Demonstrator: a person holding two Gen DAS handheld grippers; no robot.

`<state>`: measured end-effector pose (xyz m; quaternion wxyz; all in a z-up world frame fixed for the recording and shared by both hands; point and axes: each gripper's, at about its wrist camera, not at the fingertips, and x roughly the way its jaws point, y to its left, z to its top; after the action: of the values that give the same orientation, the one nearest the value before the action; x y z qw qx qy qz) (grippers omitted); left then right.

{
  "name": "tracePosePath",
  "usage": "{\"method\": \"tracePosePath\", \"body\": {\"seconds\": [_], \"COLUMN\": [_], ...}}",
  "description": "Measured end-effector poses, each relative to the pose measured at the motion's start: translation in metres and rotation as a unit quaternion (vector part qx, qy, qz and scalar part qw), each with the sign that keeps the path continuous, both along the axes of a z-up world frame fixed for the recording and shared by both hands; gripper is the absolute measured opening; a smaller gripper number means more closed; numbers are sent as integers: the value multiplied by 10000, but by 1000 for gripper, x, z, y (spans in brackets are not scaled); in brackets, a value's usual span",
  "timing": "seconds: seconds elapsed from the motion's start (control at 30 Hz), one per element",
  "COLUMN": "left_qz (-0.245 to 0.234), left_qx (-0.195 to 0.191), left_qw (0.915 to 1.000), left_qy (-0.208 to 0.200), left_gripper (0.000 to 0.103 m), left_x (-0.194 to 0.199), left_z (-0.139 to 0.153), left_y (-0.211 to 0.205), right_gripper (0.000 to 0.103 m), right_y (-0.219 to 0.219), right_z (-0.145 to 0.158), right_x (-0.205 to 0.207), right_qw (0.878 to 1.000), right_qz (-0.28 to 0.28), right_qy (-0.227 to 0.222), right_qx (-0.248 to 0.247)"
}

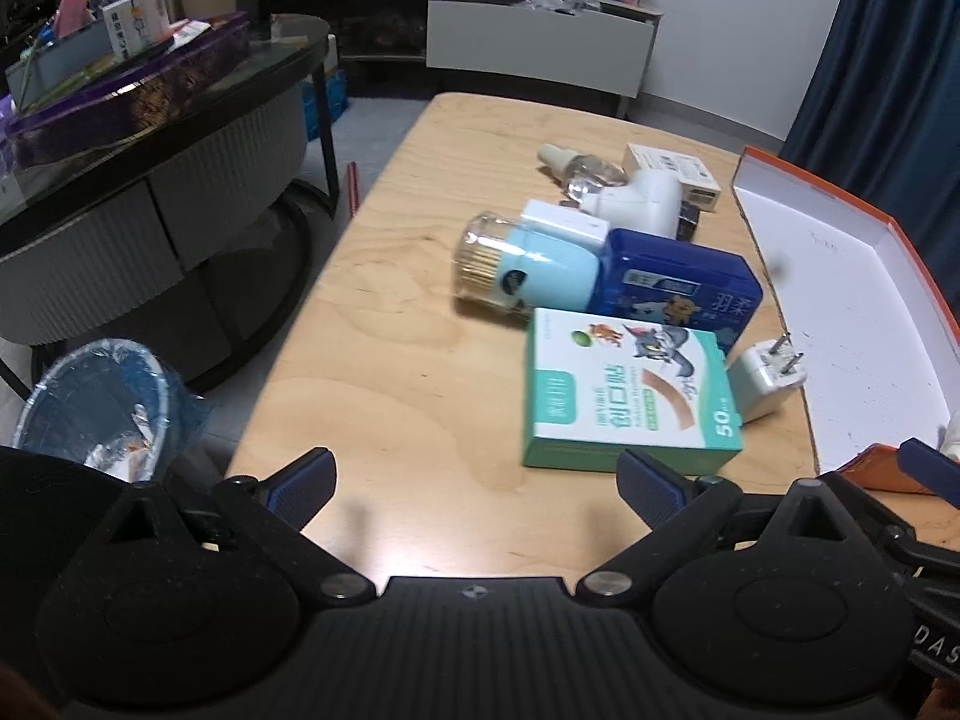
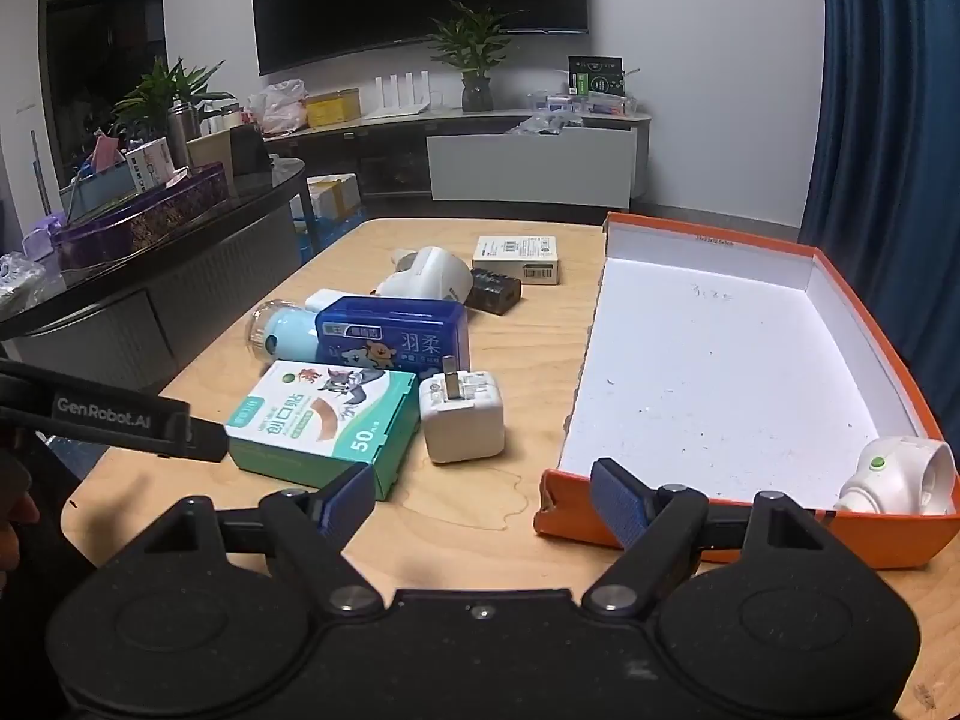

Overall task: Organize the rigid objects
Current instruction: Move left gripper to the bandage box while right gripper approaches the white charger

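Both jaws spread and empty, the right gripper (image 2: 483,507) hovers nearest the white cube-shaped plug adapter (image 2: 461,417), lying just ahead, prongs up, left of the orange-walled cardboard tray (image 2: 708,531); left gripper (image 1: 477,486) faces the green-and-white plaster box (image 1: 624,390).

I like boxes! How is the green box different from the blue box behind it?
The green box is cardboard with white and green sides; the blue box is dark blue all over, with rounded corners. The green box lies nearer the camera, beside the white plug; the blue box sits farther back, against the toothpick jar. Both lie flat and show cartoon animals.
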<state>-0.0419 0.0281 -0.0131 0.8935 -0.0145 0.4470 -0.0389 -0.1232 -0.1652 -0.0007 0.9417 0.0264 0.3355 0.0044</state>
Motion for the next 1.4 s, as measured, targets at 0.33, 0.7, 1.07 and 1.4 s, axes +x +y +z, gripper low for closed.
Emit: {"method": "tracePosePath", "body": {"seconds": [0.33,0.7,1.07,1.4], "left_qz": [-216,-377,-1288,-990], "left_qx": [-87,348,343,-555], "left_qw": [9997,9986,9910,9934], "left_qy": [-61,-113,-73,-175], "left_gripper": [103,103,103,103], "left_x": [13,29,4,-11], "left_z": [2,-15,-11,13], "left_y": [-38,-80,-23,57], "right_gripper": [93,93,93,93], "right_y": [-6,-17,-16,7], "right_z": [11,21,29,28], "right_x": [-6,-11,-15,-13], "right_qw": [9993,9962,9969,9968], "right_qz": [-61,-266,-173,310], "right_qy": [-282,-636,-504,-524], "right_qx": [-228,-533,-585,-512]}}
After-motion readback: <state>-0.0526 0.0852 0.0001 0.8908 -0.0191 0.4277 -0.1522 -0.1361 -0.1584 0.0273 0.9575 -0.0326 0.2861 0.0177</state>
